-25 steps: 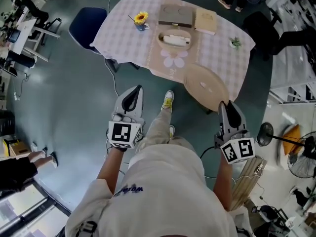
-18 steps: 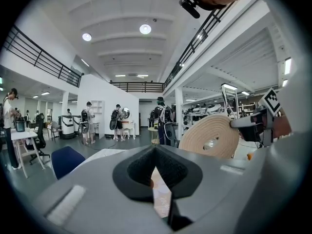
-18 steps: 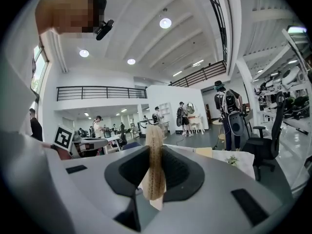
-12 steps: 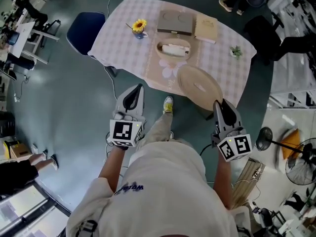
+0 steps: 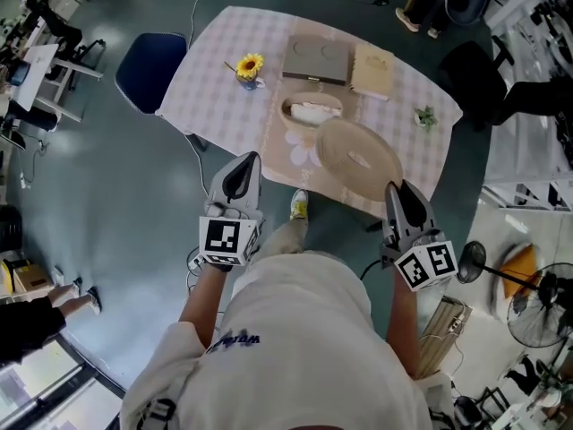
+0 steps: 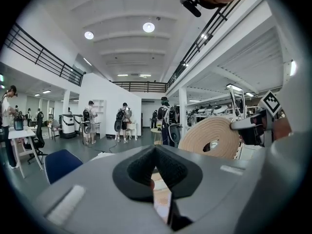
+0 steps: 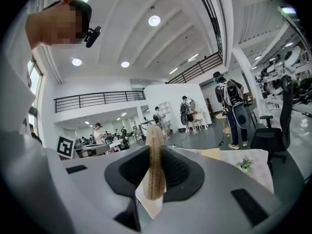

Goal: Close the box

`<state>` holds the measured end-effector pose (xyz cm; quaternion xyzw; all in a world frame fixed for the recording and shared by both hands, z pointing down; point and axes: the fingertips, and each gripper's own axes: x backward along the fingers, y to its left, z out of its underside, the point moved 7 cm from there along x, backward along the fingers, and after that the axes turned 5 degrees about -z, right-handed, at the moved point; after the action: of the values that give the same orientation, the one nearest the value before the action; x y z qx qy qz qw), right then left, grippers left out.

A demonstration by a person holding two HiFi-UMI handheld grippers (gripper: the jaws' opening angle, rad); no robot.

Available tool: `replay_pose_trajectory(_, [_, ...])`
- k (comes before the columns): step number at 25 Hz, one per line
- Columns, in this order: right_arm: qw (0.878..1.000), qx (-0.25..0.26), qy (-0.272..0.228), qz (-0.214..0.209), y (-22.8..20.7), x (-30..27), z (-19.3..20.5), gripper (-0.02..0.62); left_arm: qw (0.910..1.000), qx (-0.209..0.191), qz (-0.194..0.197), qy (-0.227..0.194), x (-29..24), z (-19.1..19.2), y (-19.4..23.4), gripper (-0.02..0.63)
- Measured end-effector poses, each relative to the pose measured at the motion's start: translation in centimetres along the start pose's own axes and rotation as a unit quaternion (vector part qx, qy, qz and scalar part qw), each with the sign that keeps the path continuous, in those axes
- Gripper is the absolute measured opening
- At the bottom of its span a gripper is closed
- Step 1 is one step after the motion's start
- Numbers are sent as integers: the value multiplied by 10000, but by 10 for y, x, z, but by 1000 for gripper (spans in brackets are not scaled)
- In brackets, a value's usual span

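- The right tool (image 5: pixel 399 192) is clamped on the rim of the round woven beige lid (image 5: pixel 358 155). The rim stands edge-on between the pads, so the grip is narrow and the wide disc could swing around it. Slow wrist turns would suit.
- The left tool (image 5: pixel 246 167) has its jaws drawn together with nothing between them. It hangs short of the tabletop's near edge, free to steady the lid's far rim if needed.
- The lid hangs over the near edge of the pink checked tabletop (image 5: pixel 213 88), just near-right of the oval woven box (image 5: pixel 312 112). That box sits open mid-table with something white inside.
- My judgement of the step is to carry the lid forward and left and level it. The two ovals should be lined up before lowering, so the rim seats all round rather than catching on one wall.
- Just behind the box lies a flat grey case (image 5: pixel 315 59), so overshooting forward risks a knock.
- A tan book (image 5: pixel 372 68) lies beside the case. A small green plant (image 5: pixel 424 116) stands near the right edge, by the lid's swing.
- To the left, bare cloth gives room before the yellow flower in a blue cup (image 5: pixel 249 65). A blue chair (image 5: pixel 152 56) stands beyond that corner.
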<state>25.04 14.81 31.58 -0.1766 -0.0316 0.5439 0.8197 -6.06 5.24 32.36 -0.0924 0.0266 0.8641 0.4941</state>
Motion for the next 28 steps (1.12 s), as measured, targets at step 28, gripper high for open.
replay_pose_trajectory(28, [9914, -840, 784, -622, -65, -173, -11, 77, 9985, 363, -205, 356, -159, 44, 85, 2])
